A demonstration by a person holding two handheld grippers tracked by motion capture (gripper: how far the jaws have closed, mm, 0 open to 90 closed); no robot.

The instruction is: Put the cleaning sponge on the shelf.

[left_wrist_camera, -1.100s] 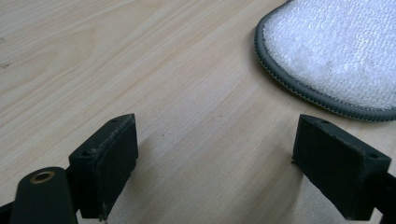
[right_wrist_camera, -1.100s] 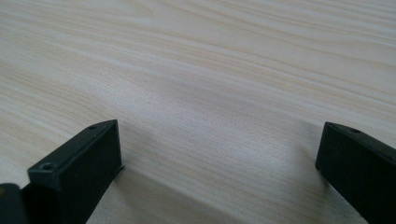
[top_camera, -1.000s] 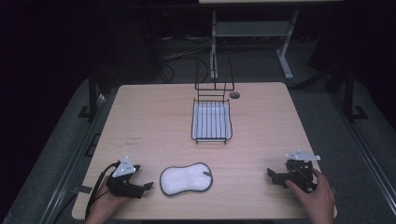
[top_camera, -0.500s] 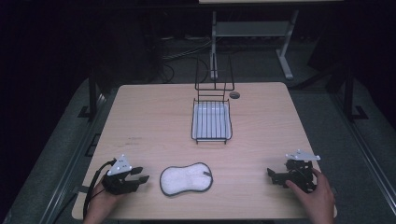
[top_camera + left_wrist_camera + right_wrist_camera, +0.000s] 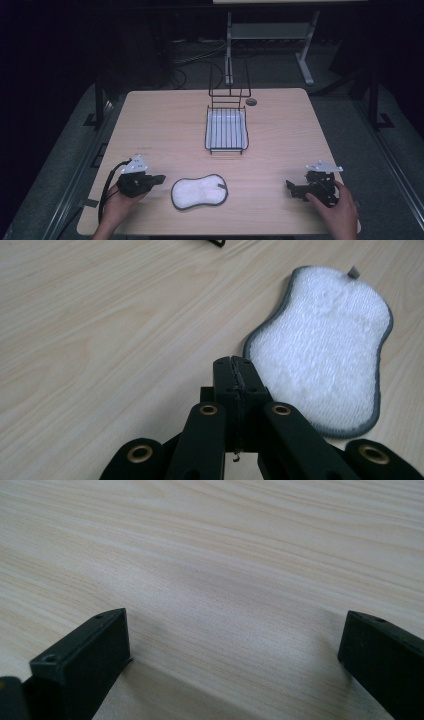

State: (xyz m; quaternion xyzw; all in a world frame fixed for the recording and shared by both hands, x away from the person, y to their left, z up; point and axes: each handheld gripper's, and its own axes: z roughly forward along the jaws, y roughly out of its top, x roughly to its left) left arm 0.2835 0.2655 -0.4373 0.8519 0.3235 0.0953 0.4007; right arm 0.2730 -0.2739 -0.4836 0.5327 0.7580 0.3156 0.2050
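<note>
We count one white pad [image 5: 199,191] and one wire rack [image 5: 226,129] on the counter [image 5: 160,125]. The left gripper [image 5: 159,178], clenched empty, sits just beside the pad; the right gripper [image 5: 290,186] is released, well apart from it. Its own view adds bare wood between its jaws.

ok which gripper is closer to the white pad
Left. The left gripper sits just left of the white pad, jaws shut. The right gripper is well off to its right, open.

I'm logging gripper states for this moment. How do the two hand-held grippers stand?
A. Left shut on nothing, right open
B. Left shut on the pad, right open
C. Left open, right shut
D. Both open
A: in the left gripper view the left hand-held gripper has its jaws pressed together beside the white pad, not on it, while the right hand-held gripper shows its jaws wide apart over bare table.
</note>
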